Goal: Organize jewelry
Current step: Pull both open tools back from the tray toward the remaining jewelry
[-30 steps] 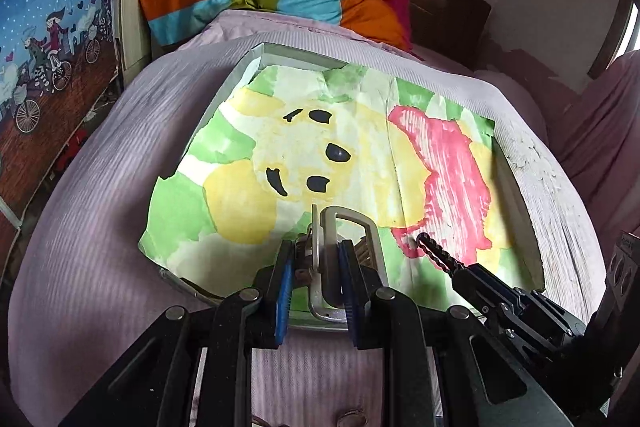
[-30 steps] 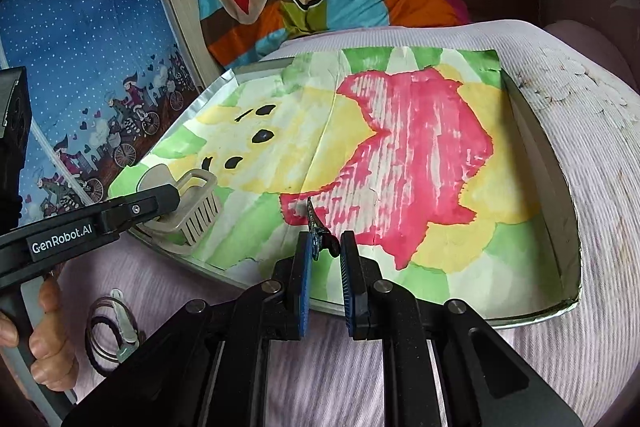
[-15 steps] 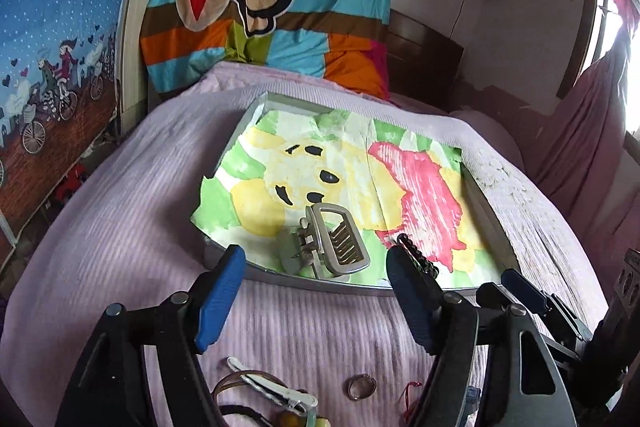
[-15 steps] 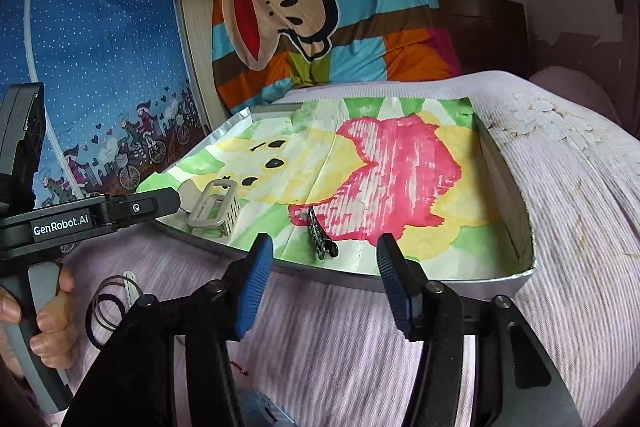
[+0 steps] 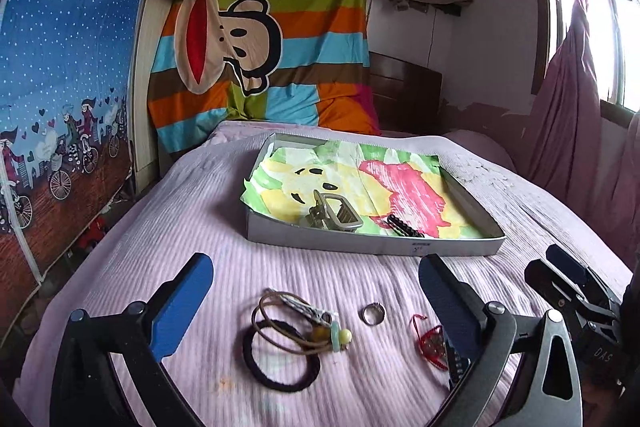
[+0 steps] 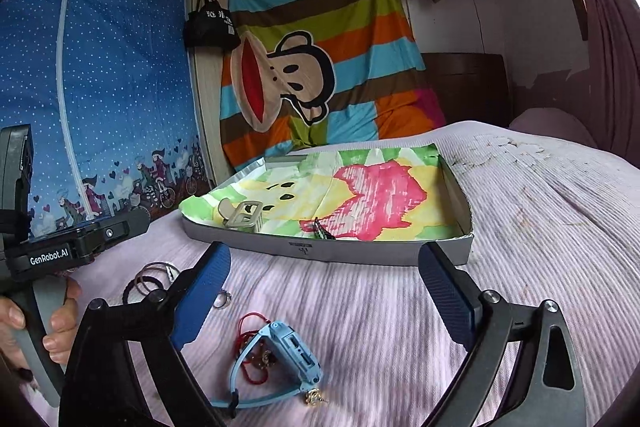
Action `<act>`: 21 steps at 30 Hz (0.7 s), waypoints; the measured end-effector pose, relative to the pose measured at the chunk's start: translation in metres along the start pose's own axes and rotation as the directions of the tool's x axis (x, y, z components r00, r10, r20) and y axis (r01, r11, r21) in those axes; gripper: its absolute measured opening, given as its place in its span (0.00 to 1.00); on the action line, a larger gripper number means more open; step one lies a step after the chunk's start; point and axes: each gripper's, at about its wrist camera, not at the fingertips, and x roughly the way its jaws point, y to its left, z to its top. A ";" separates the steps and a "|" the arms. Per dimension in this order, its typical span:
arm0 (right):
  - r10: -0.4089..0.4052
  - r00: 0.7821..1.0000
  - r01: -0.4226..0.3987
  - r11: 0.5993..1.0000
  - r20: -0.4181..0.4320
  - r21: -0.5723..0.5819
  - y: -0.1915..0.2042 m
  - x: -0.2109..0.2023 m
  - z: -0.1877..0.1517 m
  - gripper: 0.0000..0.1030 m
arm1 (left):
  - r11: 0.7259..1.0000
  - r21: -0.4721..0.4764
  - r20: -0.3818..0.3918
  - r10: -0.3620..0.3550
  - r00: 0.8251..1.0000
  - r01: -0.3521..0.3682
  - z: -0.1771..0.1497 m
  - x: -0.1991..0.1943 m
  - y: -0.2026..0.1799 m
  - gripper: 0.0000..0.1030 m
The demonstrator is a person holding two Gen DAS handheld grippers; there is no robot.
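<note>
While both claws, left (image 5: 316, 301) and right (image 6: 324, 287), gaped empty, one tray (image 5: 372, 247) at mid-frame held two clips: a grey one (image 5: 334, 215) and a black one (image 5: 404, 227); one ring (image 5: 374, 314) lay on the bed (image 5: 200, 227).

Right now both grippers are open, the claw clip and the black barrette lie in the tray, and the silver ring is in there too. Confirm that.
Not quite. The silver ring lies on the bedspread, outside the tray; the left wrist view shows it. The rest holds: left gripper and right gripper open, claw clip and black barrette in the tray.
</note>
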 end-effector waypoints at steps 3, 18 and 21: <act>0.017 1.000 -0.017 1.000 0.026 -0.017 0.003 -0.016 -0.003 0.95 | 1.000 0.014 -0.003 -0.001 1.000 0.001 -0.012 -0.016 0.000 1.00; 0.051 0.998 -0.052 0.996 -0.023 -0.067 0.012 -0.042 -0.024 0.96 | 0.998 -0.029 -0.140 0.056 0.989 -0.061 -0.041 -0.031 0.026 1.00; 0.040 0.998 -0.044 0.997 -0.055 -0.071 0.013 -0.036 -0.026 0.96 | 0.997 -0.045 -0.177 0.052 0.983 -0.061 -0.042 -0.025 0.031 1.00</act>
